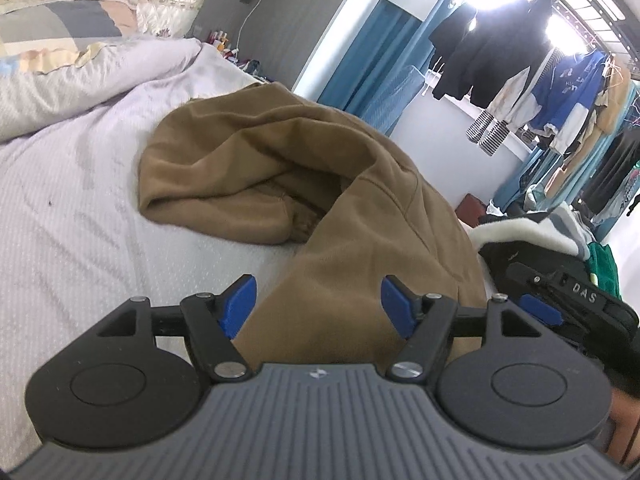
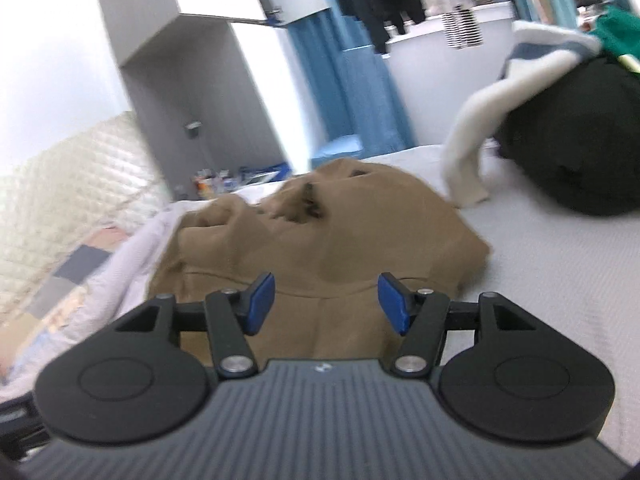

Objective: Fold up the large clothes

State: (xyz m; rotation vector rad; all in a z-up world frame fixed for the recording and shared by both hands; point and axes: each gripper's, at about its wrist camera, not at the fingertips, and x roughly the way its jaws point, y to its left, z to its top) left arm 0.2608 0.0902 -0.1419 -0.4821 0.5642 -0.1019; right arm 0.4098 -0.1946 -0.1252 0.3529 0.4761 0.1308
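Note:
A tan-brown garment (image 1: 280,168) lies bunched and partly folded on the white bed sheet (image 1: 72,208). My left gripper (image 1: 318,306) hovers above its near edge with the blue pads wide apart and nothing pinched between them. In the right wrist view the same brown garment (image 2: 332,236) spreads out ahead, a seam running across it just past the fingertips. My right gripper (image 2: 326,300) stands open over that near edge, its pads clear of the cloth. The other gripper (image 1: 560,296) shows at the right edge of the left wrist view.
A pile of clothes with a black garment (image 2: 568,152) and a white one (image 2: 472,136) sits at the right on the bed. A rumpled quilt and pillows (image 1: 60,60) lie at the head. Blue curtains (image 1: 368,68) and hanging laundry (image 1: 540,80) stand beyond the bed.

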